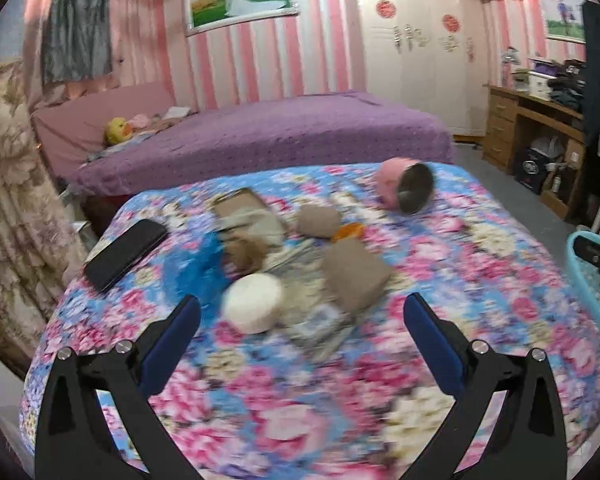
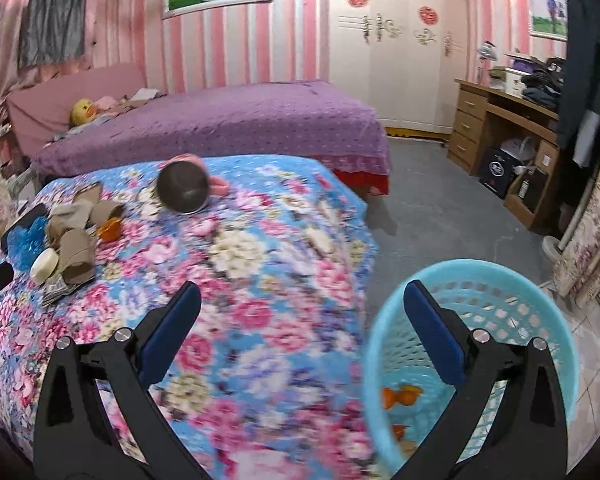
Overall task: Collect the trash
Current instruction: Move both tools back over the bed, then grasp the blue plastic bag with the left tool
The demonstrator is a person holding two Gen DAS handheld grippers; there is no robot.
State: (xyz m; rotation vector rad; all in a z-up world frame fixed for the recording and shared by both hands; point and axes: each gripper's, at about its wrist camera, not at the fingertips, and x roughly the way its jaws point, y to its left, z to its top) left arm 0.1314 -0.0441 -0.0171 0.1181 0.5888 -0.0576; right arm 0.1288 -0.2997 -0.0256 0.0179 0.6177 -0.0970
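Note:
A heap of trash lies on the flowered bedspread [image 1: 440, 280]: brown cardboard pieces [image 1: 354, 274], a white round roll [image 1: 253, 302], a blue crumpled wrapper [image 1: 200, 264], an orange peel [image 1: 350, 231] and a foil wrapper [image 1: 320, 324]. My left gripper [image 1: 302, 316] is open and empty, just short of the roll and cardboard. My right gripper [image 2: 302, 308] is open and empty, straddling the rim of a light blue basket [image 2: 512, 284] with orange peels [image 2: 402, 396] inside. The heap shows far left in the right wrist view [image 2: 74, 248].
A black phone [image 1: 126, 254] lies left of the heap. A pink steel-lined cup [image 1: 406, 192] lies on its side at the far end. A purple bed [image 1: 260, 136] stands behind, a wooden desk [image 2: 500, 128] at right, and grey floor [image 2: 440, 208] between.

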